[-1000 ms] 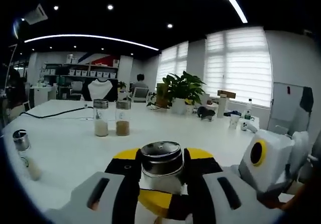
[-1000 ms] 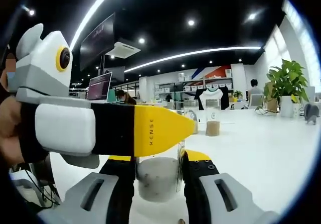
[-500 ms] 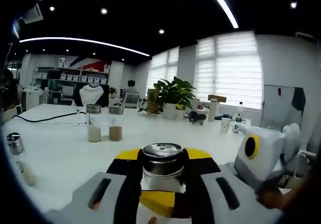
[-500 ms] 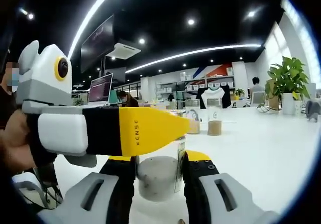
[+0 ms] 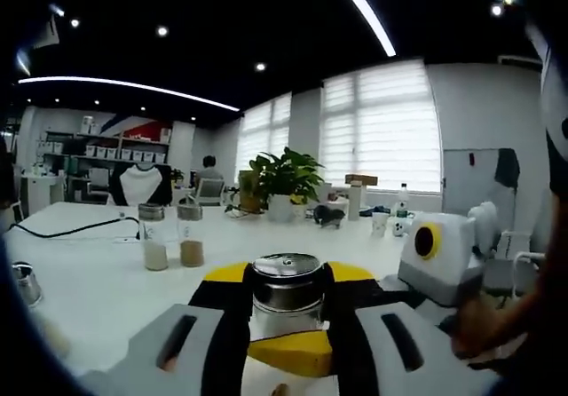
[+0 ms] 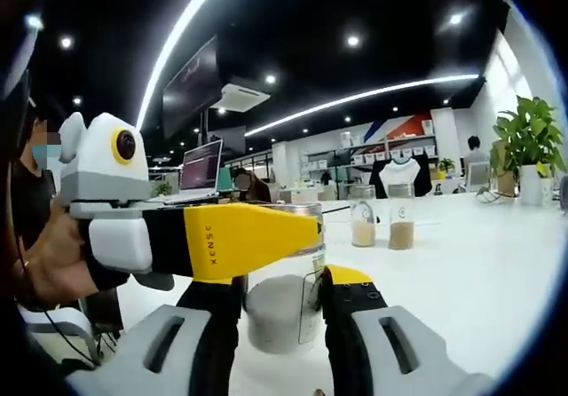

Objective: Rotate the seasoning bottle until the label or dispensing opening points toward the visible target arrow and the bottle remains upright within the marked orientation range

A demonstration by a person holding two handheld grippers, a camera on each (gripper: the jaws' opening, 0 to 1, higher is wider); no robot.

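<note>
Since a second ago, our left gripper view has swung, sliding the two distant jars (image 5: pixel 167 235) leftward; our left gripper (image 5: pixel 286 312) clamps the clear glass seasoning bottle's (image 5: pixel 285 303) steel cap between its jaws. In our right gripper view, the right gripper (image 6: pixel 282 312) squeezes that bottle's lower body.

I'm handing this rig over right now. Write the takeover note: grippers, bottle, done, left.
Left gripper: shut on the bottle at its metal cap.
Right gripper: shut on the same bottle's glass body, lower down.
The bottle stands upright over the white table, held from two sides.
Two other jars stand farther back.
Done: bottle gripped.
Left: no arrow or mark is visible, so check the aim before turning further.
</note>
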